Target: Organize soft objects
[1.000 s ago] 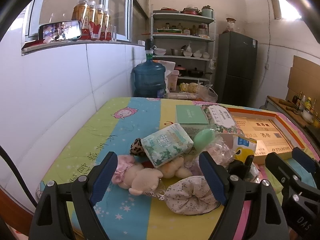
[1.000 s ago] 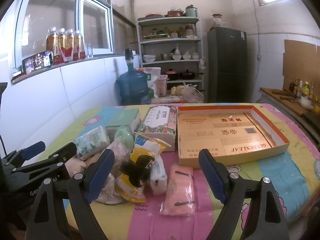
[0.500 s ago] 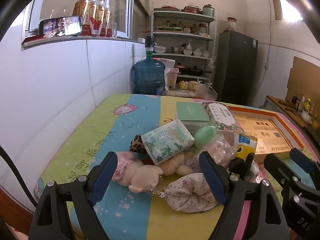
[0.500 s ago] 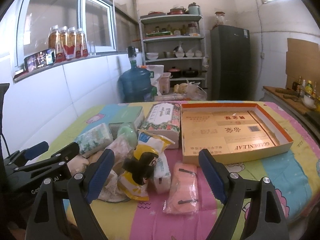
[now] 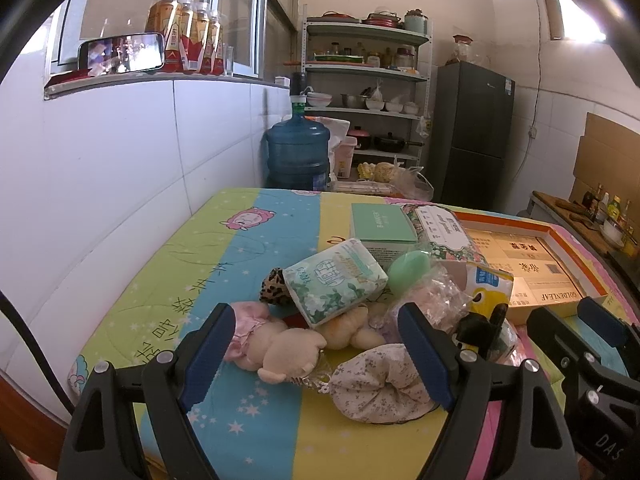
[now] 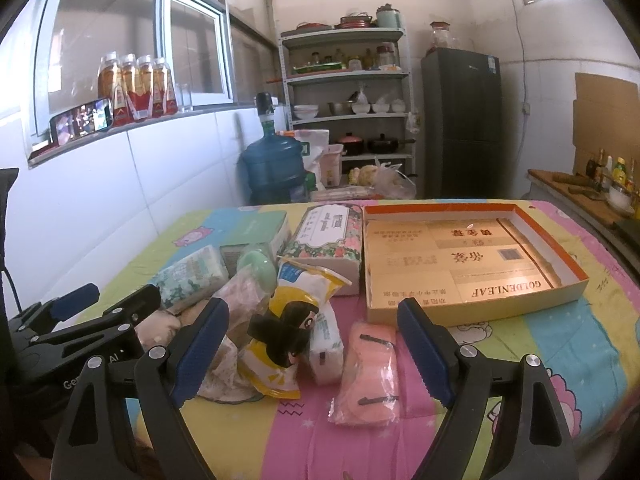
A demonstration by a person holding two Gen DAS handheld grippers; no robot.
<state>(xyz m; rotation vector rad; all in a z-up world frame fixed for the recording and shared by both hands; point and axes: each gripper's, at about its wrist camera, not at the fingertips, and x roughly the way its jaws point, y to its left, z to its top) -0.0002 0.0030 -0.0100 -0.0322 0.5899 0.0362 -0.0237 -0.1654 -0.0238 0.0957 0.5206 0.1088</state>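
A heap of soft things lies on the colourful tablecloth. In the left wrist view I see a beige plush doll [image 5: 280, 344], a floral cloth pouch [image 5: 380, 384], a green tissue pack [image 5: 336, 280] and a green sponge [image 5: 408, 272]. In the right wrist view a yellow snack bag [image 6: 292, 320], a pink wrapped packet [image 6: 368, 376] and the tissue pack [image 6: 192, 276] show. An open orange-rimmed box [image 6: 576, 256] lies at the right. My left gripper [image 5: 316, 356] is open above the doll. My right gripper [image 6: 312, 348] is open above the snack bag and pink packet. Both are empty.
A floral tissue box [image 6: 328, 240] and a green box [image 5: 380, 228] lie behind the heap. A blue water jug [image 5: 298, 152], shelves and a dark fridge [image 6: 464, 120] stand beyond the table. A white tiled wall runs along the left.
Both grippers have drawn back and risen slightly, so the heap sits a little lower in view. Both stay open. No object has moved.
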